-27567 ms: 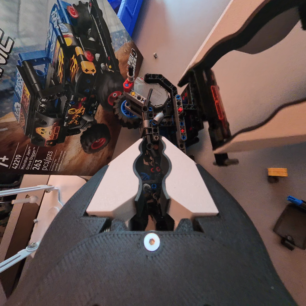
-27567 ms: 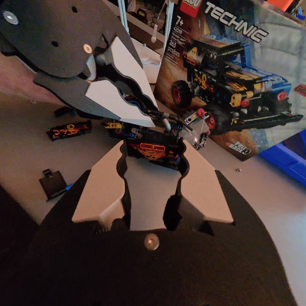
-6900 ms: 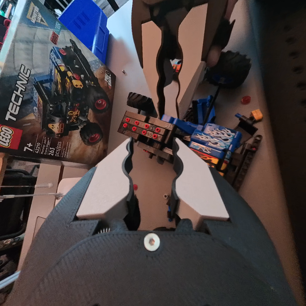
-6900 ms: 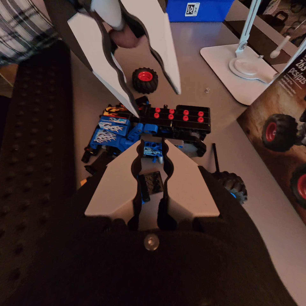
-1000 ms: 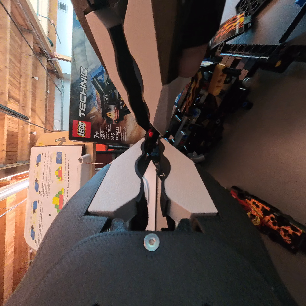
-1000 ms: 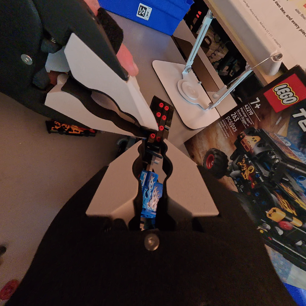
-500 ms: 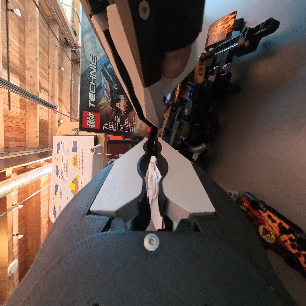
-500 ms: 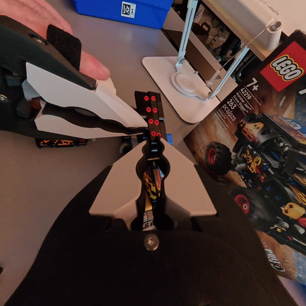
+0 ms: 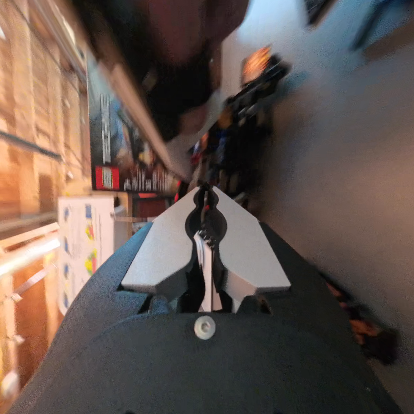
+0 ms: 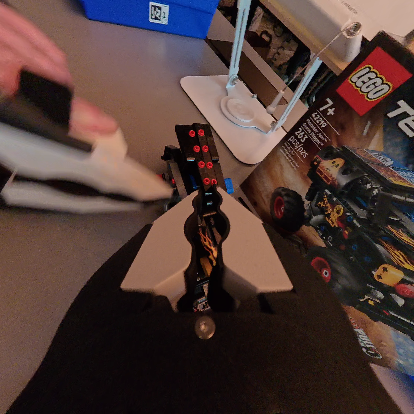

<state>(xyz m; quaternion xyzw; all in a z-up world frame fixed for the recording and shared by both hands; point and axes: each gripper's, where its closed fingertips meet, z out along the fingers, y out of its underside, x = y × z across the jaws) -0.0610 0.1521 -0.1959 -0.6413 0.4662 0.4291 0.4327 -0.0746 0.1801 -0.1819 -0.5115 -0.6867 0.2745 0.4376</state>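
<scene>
My right gripper (image 10: pixel 207 190) is shut on a black brick truck model (image 10: pixel 201 156) with red pins and flame stickers, held above the grey table (image 10: pixel 67 257). My left gripper (image 9: pixel 205 188) is shut, with a thin dark part of the same model (image 9: pixel 235 139) between its tips. In the right wrist view the left gripper (image 10: pixel 167 197) comes in from the left, blurred, its tips at the model's side. The right gripper (image 9: pixel 179 174) shows blurred in the left wrist view, above mine.
The toy's picture box (image 10: pixel 336 201) stands to the right. A white lamp base (image 10: pixel 235 116) and a blue bin (image 10: pixel 145 13) lie behind. A loose flame-stickered piece (image 9: pixel 363 331) lies on the table. A person's hand (image 10: pixel 26 56) holds the left gripper. My left and right fingertips are right by each other.
The left wrist view has gone blurry with fast motion. In the right wrist view the left gripper's tips have slid down and left along the model's side. The right gripper keeps its hold.
</scene>
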